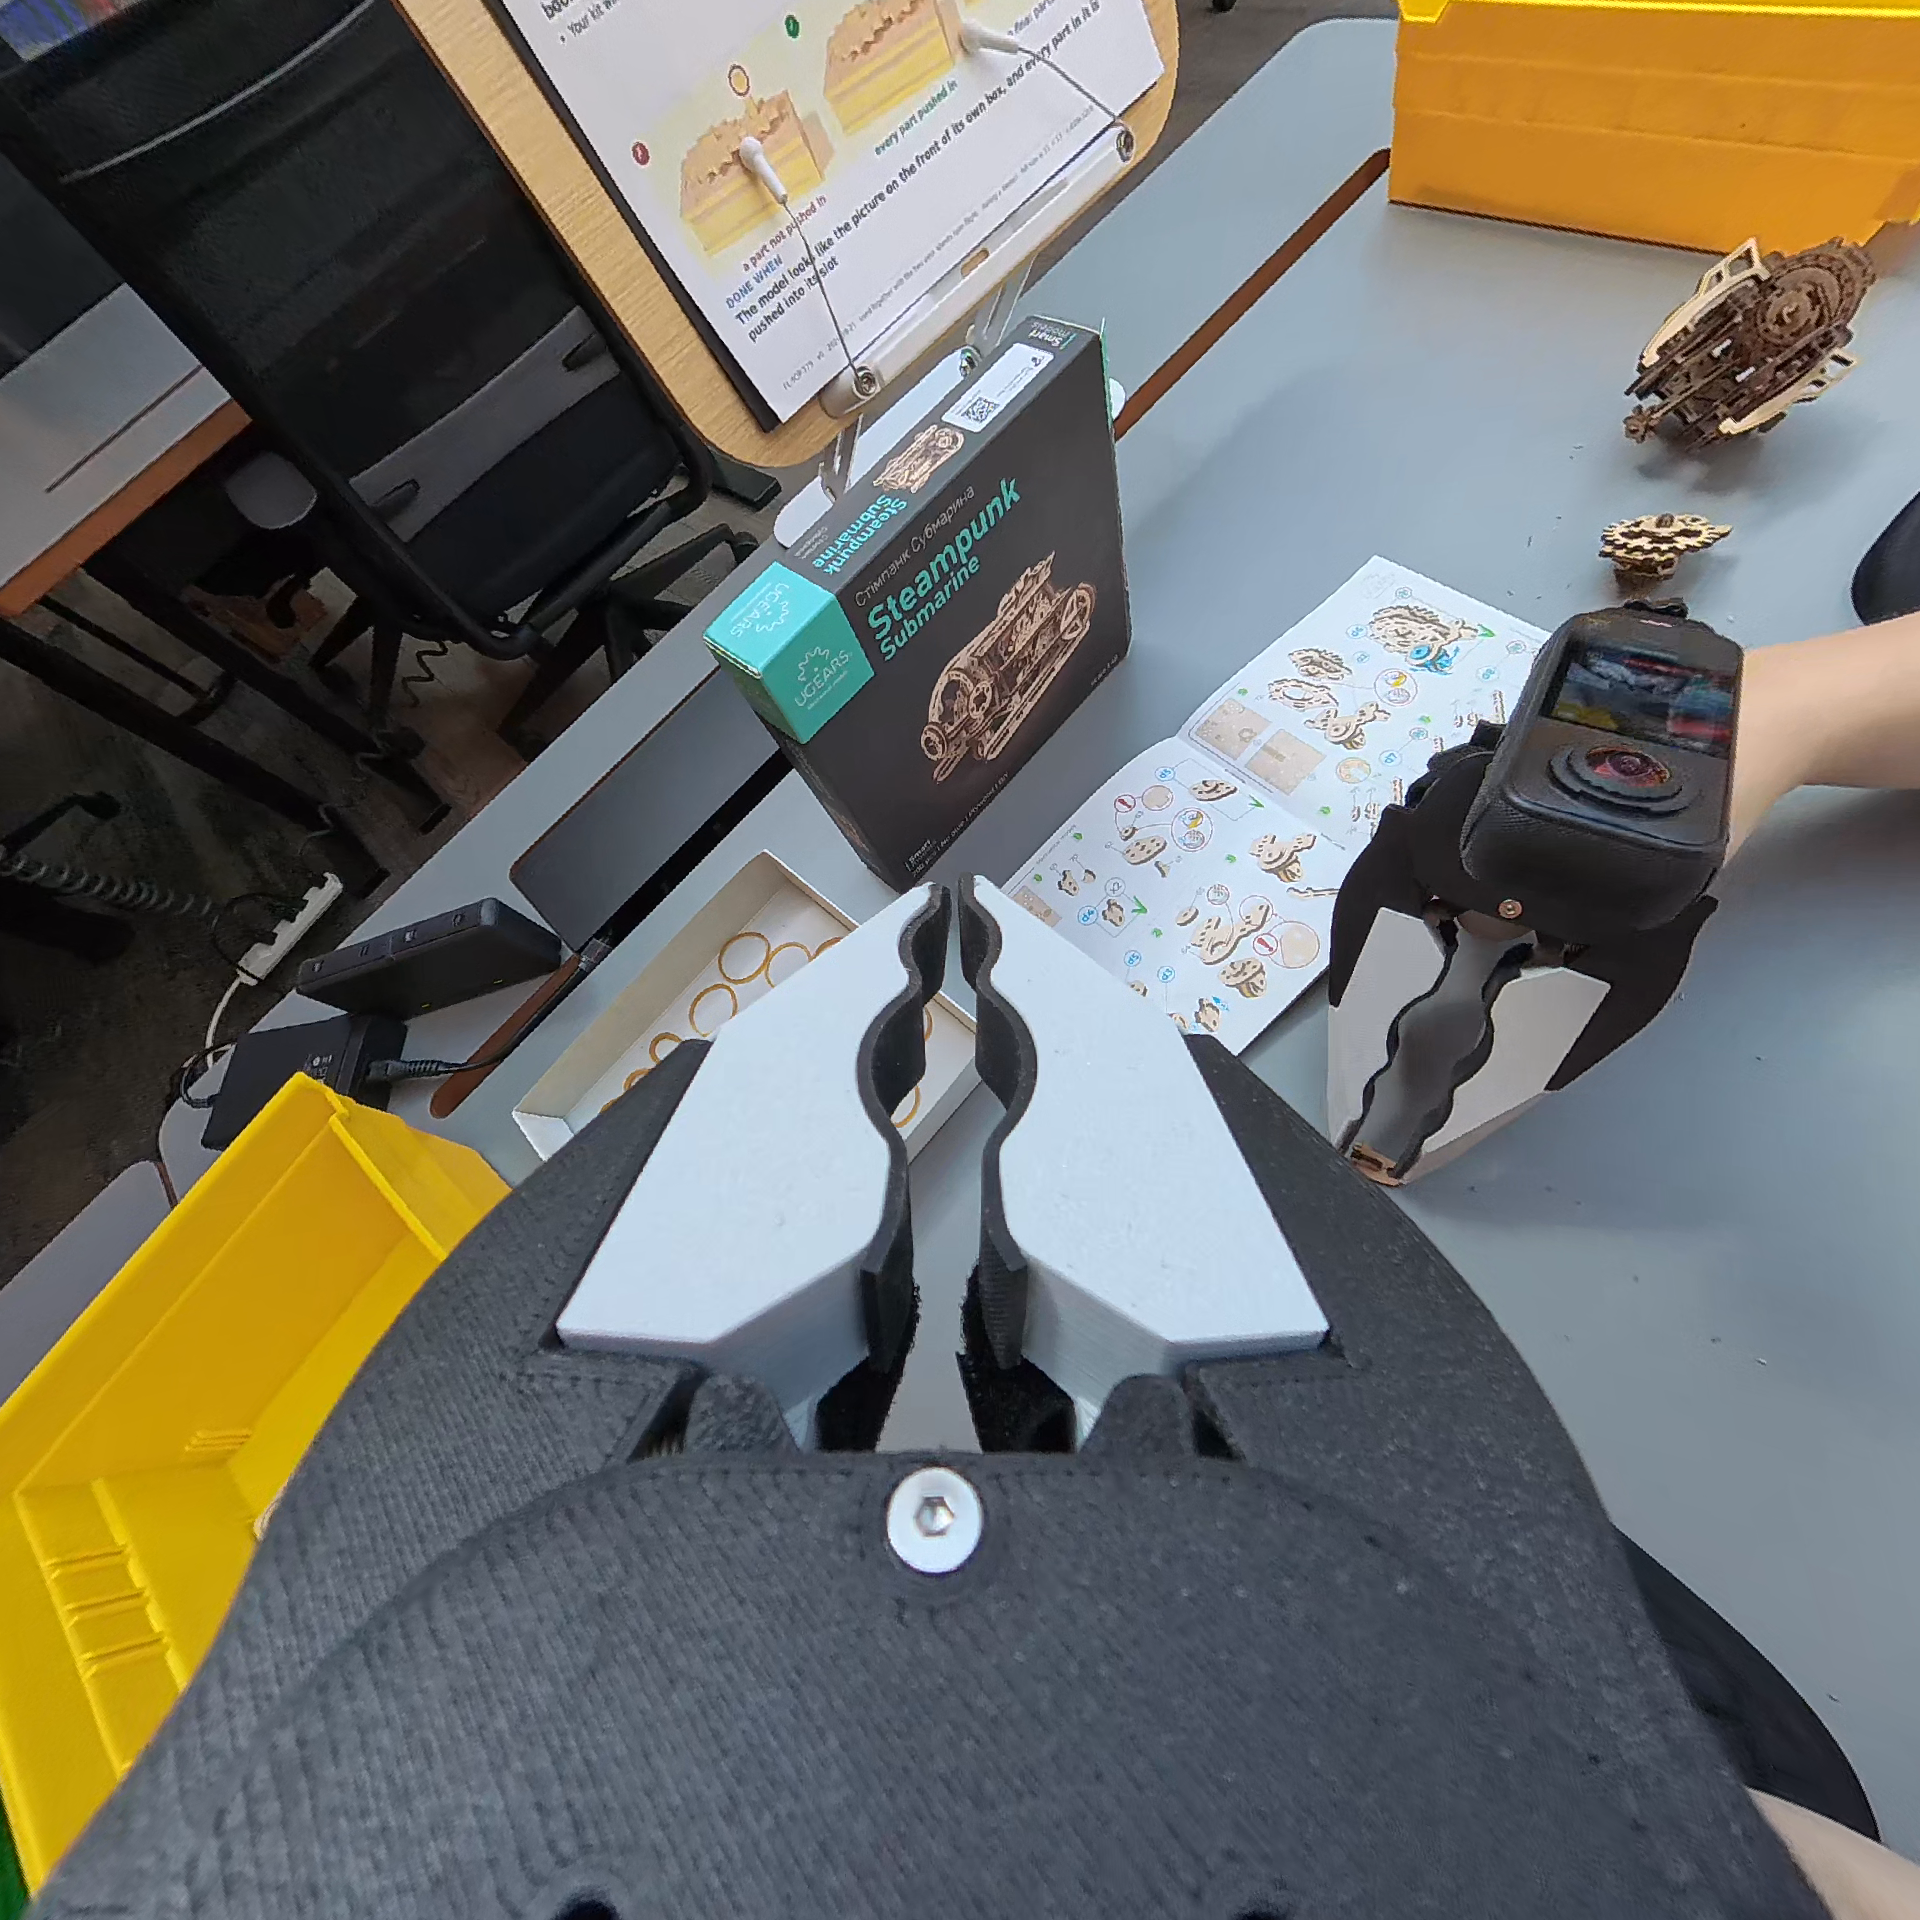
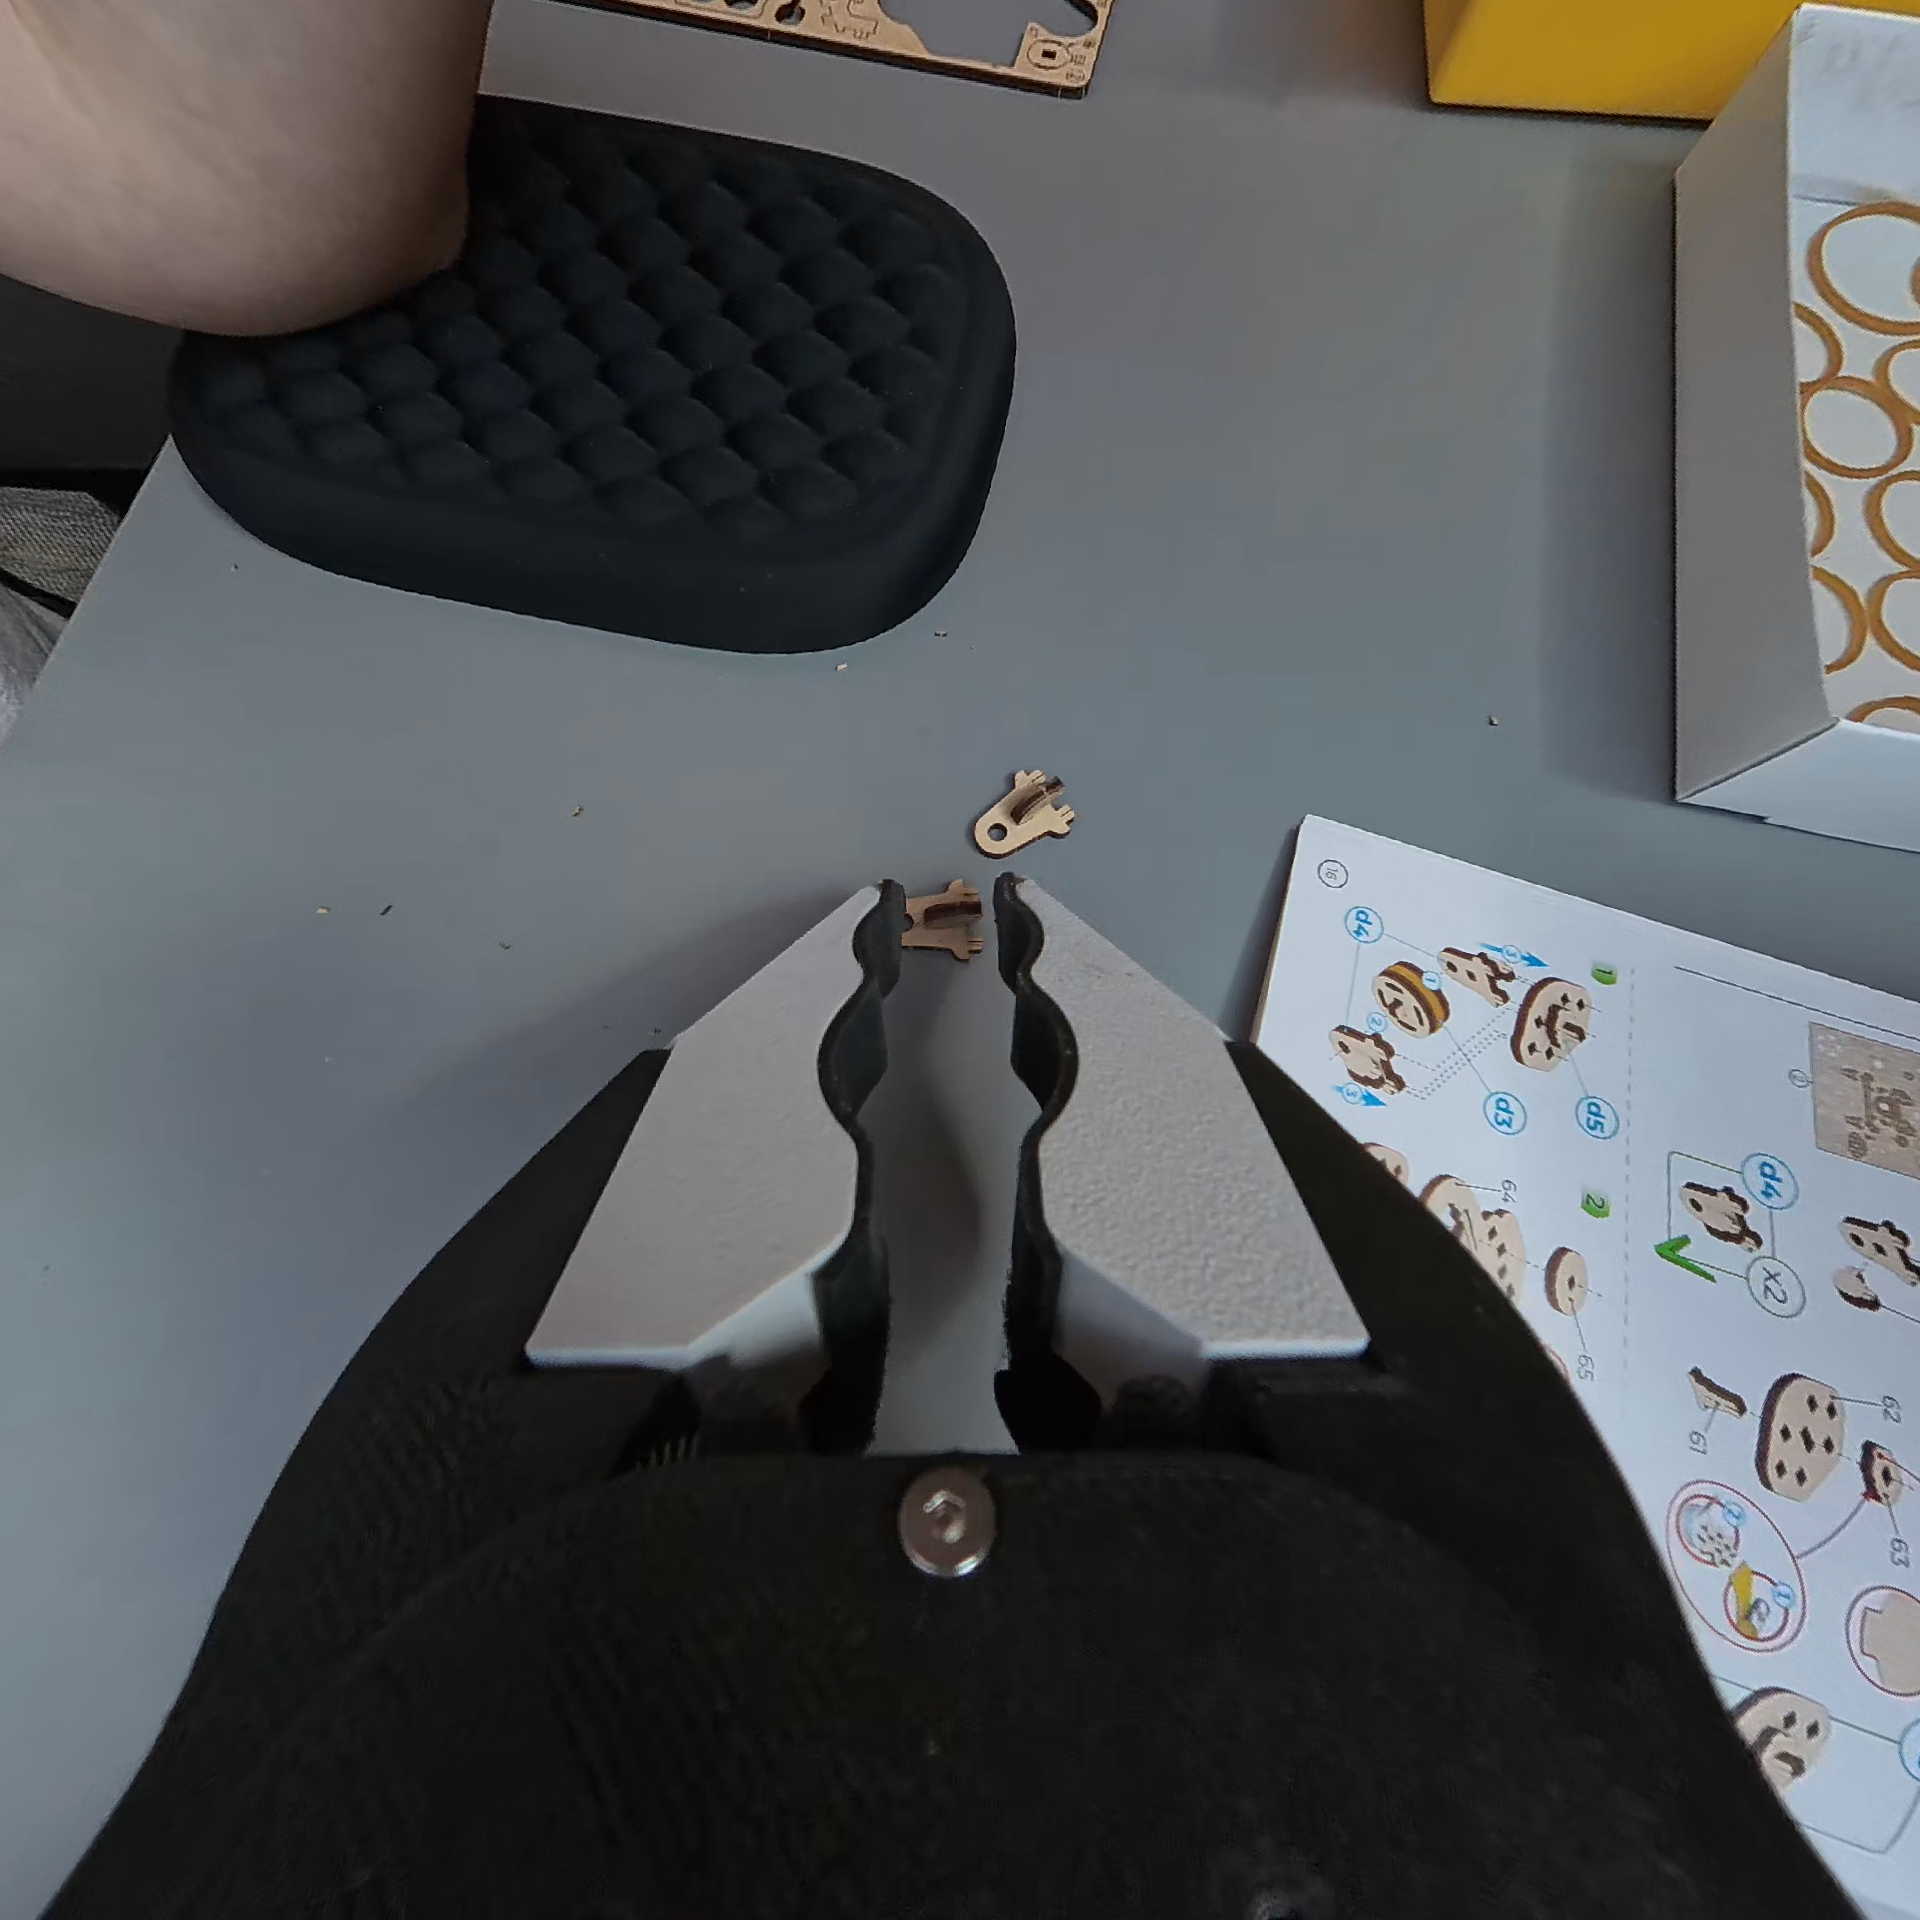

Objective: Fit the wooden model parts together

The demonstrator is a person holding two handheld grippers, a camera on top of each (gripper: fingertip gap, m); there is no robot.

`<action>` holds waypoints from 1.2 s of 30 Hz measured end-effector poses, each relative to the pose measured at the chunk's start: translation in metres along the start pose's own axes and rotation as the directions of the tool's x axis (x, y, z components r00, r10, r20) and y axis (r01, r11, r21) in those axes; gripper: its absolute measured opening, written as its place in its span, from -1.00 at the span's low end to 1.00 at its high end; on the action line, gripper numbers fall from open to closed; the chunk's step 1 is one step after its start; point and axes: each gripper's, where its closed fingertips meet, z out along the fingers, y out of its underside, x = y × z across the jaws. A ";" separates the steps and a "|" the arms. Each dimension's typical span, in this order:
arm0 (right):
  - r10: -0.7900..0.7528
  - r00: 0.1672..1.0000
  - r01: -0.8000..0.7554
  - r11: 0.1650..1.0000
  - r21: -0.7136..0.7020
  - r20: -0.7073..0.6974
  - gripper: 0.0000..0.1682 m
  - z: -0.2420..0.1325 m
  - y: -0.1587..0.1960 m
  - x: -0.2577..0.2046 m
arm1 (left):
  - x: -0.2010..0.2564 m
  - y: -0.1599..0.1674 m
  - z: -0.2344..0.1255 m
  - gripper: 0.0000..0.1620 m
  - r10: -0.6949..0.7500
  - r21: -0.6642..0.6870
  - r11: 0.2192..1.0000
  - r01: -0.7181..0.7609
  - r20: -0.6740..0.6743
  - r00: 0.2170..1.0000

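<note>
In the right wrist view, a small wooden part (image 2: 943, 921) lies on the grey table (image 2: 520, 831) between the tips of my right gripper (image 2: 943, 906). The jaws stand a little apart, with a slim gap showing beside the part. A second small wooden part (image 2: 1023, 817) lies just beyond it. The left wrist view shows the right gripper (image 1: 1374, 1155) tip-down on the table with the part (image 1: 1378, 1166) at its tips. My left gripper (image 1: 956, 899) is held above the table, jaws together and empty. A partly built wooden model (image 1: 1745, 343) and a wooden gear piece (image 1: 1662, 540) lie at the far right.
An open instruction booklet (image 1: 1278, 810) (image 2: 1662, 1247) lies flat. Behind it stand the black kit box (image 1: 956, 665) and a white tray of rubber bands (image 1: 748, 977) (image 2: 1849, 468). Yellow bins (image 1: 208, 1351) (image 1: 1662, 104) sit at the corners. A black bumpy pad (image 2: 623, 395) bears a forearm (image 2: 208, 156). A wooden sheet (image 2: 883, 42) lies beyond. One gripper's finger ends stand about 25 cm off the other's.
</note>
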 end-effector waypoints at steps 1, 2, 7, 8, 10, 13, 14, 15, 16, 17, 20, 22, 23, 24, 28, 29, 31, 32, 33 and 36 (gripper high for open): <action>0.002 1.000 -0.002 1.000 -0.012 -0.006 -0.77 0.001 0.002 0.001 | 0.000 0.000 0.000 -1.00 0.001 -0.001 1.000 -0.001 0.000 1.000; 0.002 1.000 -0.003 1.000 -0.021 -0.010 -0.78 0.002 0.004 0.002 | 0.000 0.000 0.001 -1.00 0.002 -0.002 1.000 -0.002 0.000 1.000; 0.014 1.000 -0.014 0.999 -0.034 -0.009 -0.85 0.004 0.007 0.002 | 0.001 -0.001 0.000 -1.00 0.005 0.001 1.000 -0.005 0.000 1.000; 0.015 1.000 -0.015 0.999 -0.033 -0.012 -0.85 0.004 0.007 0.002 | 0.001 -0.001 -0.001 -1.00 0.005 0.003 1.000 -0.005 0.000 1.000; 0.031 0.999 -0.033 0.999 -0.037 -0.035 -0.85 0.005 0.007 0.006 | 0.001 -0.001 -0.001 -1.00 0.004 0.005 1.000 -0.004 0.003 1.000; 0.053 0.996 -0.057 0.997 -0.046 -0.077 -0.85 0.004 0.008 0.015 | 0.001 -0.001 -0.002 -1.00 0.004 0.005 1.000 -0.004 0.003 1.000; 0.056 0.995 -0.061 0.997 -0.049 -0.086 -0.82 0.003 0.008 0.017 | 0.001 -0.001 -0.002 -1.00 0.005 0.005 1.000 -0.005 0.003 1.000; 0.055 0.995 -0.059 0.997 -0.046 -0.089 -0.71 0.002 0.007 0.019 | 0.001 -0.001 -0.002 -1.00 0.007 0.005 1.000 -0.007 0.005 1.000; 0.052 0.995 -0.055 0.998 -0.029 -0.086 -0.65 0.001 0.004 0.018 | 0.002 -0.002 -0.002 -1.00 0.008 0.006 1.000 -0.008 0.005 1.000; 0.046 0.997 -0.046 0.999 0.003 -0.069 -0.64 -0.002 -0.003 0.016 | 0.002 -0.002 -0.003 -1.00 0.010 0.008 1.000 -0.010 0.005 1.000; 0.008 1.000 -0.007 0.999 0.052 -0.029 -0.66 -0.002 -0.020 0.009 | 0.001 -0.004 -0.005 -1.00 0.009 0.018 1.000 -0.009 0.009 1.000; -0.037 0.998 0.036 0.999 -0.014 -0.051 -0.66 0.004 -0.015 0.014 | 0.001 -0.004 -0.005 -1.00 0.008 0.023 1.000 -0.008 0.008 1.000; -0.065 0.995 0.062 0.997 -0.042 -0.071 -0.66 0.006 -0.013 0.018 | 0.001 -0.004 -0.005 -1.00 0.007 0.022 1.000 -0.007 0.008 1.000; -0.081 0.994 0.077 0.996 -0.053 -0.077 -0.67 0.008 -0.012 0.020 | 0.001 -0.004 -0.005 -1.00 0.007 0.021 1.000 -0.007 0.007 1.000; -0.023 1.000 0.024 0.998 -0.057 0.019 -0.70 0.013 -0.010 0.011 | 0.004 -0.005 -0.003 -1.00 0.016 0.019 1.000 -0.016 0.001 1.000; -0.015 1.000 0.016 0.997 -0.069 0.027 -0.71 0.015 -0.008 0.011 | 0.004 -0.006 -0.003 -1.00 0.018 0.020 1.000 -0.018 0.000 1.000; -0.022 1.000 0.023 0.996 -0.081 0.009 -0.77 0.016 -0.006 0.012 | 0.005 -0.006 -0.003 -1.00 0.023 0.021 1.000 -0.023 -0.001 1.000; -0.021 1.000 0.021 0.996 -0.086 0.000 -0.82 0.016 -0.006 0.012 | 0.005 -0.006 -0.003 -1.00 0.026 0.020 0.999 -0.026 0.000 1.000; -0.014 1.000 0.013 0.996 -0.092 -0.006 -0.83 0.016 -0.006 0.010 | 0.005 -0.006 -0.002 -1.00 0.028 0.019 0.999 -0.028 0.002 1.000; 0.005 1.000 -0.005 0.995 -0.104 -0.008 -0.83 0.014 -0.007 0.005 | 0.006 -0.006 -0.002 -1.00 0.030 0.017 0.999 -0.030 0.001 1.000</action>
